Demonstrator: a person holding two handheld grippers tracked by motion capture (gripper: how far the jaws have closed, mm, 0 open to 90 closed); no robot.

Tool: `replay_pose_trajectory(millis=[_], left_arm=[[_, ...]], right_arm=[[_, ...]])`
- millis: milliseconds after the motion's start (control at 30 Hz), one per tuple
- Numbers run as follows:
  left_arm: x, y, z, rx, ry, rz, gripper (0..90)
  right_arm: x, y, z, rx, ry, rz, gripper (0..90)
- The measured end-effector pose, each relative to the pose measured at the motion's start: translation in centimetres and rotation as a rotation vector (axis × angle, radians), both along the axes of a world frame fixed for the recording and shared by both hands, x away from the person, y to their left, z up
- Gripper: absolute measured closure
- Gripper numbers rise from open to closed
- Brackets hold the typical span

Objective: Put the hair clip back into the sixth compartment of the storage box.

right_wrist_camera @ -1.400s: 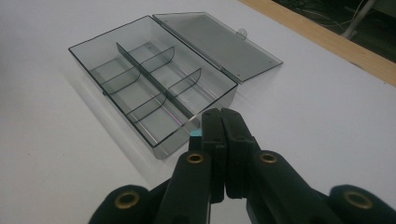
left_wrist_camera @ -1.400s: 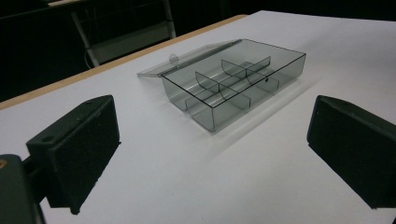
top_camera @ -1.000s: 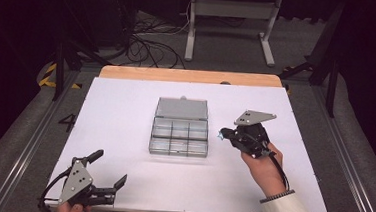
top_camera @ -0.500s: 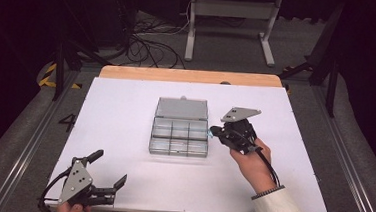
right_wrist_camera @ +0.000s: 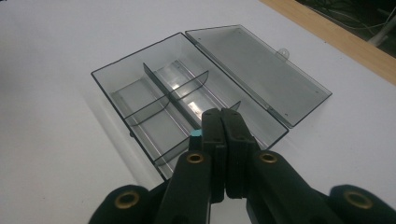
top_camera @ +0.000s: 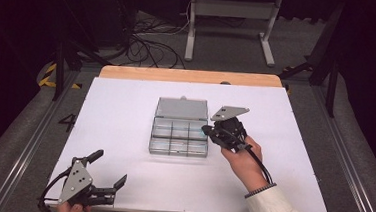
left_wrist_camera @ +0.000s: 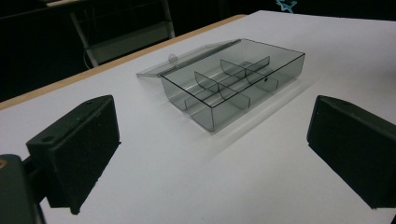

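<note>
White-covered worktop [top_camera: 125, 111] with a bare wooden strip along its far edge. At its middle sits a clear smoky-grey plastic organiser box [top_camera: 179, 137], thin dividers splitting it into compartments; every compartment I can see is empty. Its hinged transparent lid [top_camera: 182, 108] is swung fully open and lies flat on the worktop behind the box, small latch tab at the far edge.

Right claw [top_camera: 206, 131], black, two-jawed, grey three-cornered plate on top, held in the person's right hand [top_camera: 242, 157] with a white sleeve behind. It sits at the box's right end, tips at or just over the right wall. In the right gripper view the jaws are pressed together over the near right compartments; a tiny teal piece [right_wrist_camera: 196, 134] shows at the edge of one jaw, too small to identify, and I cannot tell whether it is gripped.

Left claw [top_camera: 107, 169] low at the near left corner of the worktop, well apart from the box, held in the left hand [top_camera: 71, 209]. Jaws spread wide, nothing between them; left gripper view looks across bare worktop to the box.
</note>
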State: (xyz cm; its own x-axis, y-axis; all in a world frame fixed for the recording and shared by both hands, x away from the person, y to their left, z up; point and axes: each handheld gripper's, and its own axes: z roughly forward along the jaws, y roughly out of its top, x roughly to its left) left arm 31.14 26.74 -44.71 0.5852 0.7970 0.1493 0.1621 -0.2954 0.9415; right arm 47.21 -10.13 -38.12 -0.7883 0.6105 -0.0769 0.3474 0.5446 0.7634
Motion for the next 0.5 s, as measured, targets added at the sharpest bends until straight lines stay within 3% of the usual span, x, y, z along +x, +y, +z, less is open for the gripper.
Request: replay_pose_trajectory(millis=[500], left_arm=[[0.0, 0.0, 0.0, -0.003, 0.002, -0.001, 3.0]], right_arm=[[0.2, 1.7, -0.4, -0.019, 0.006, 0.020, 89.5]])
